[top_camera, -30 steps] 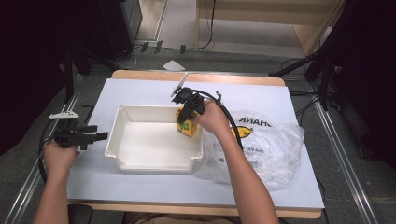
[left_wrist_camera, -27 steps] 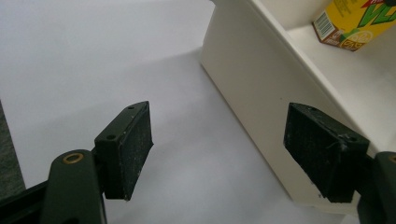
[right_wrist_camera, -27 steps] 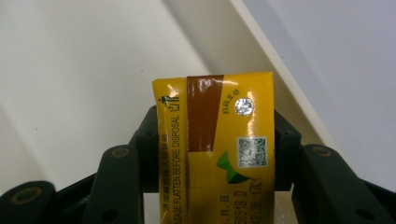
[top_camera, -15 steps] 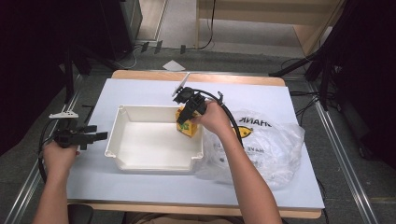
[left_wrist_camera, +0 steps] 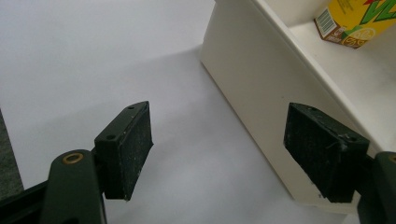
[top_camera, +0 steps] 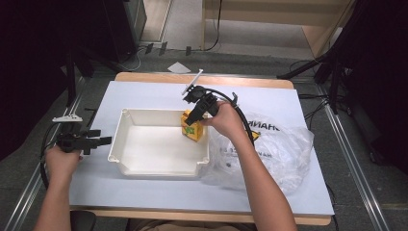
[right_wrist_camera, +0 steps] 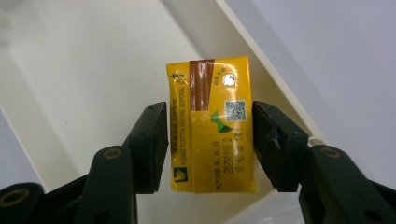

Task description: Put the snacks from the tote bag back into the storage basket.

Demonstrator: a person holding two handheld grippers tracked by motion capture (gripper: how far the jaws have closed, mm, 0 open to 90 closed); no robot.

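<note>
The yellow juice carton (right_wrist_camera: 211, 140) sits right between the two fingers of my right gripper (right_wrist_camera: 209, 116), with one black pad at each of its narrow sides. The pads are set about as wide as the carton and look like they touch it, but I cannot tell if they squeeze it or just rest beside it. The carton stands inside the white tray (top_camera: 159, 169), close to the tray's wall just past the fingertips, and its top with the silver straw spot faces my camera. To do this step well, I think I should make sure the carton's bottom is flat on the tray floor before I let go, so it does not tip over. Then I would open both fingers evenly, so neither pad drags it sideways, and lift straight up and away. I should watch the tray wall near the right finger, because a bump there could knock the carton down. Behind my right hand lies a clear plastic bag (top_camera: 284, 149) on the table (top_camera: 144, 91), and I would keep my arm from pushing on it. My left gripper (left_wrist_camera: 219, 116) has its fingers wide apart with nothing between them. The tray's outer wall is just past its right finger, so it could steady the tray if it slides.
</note>
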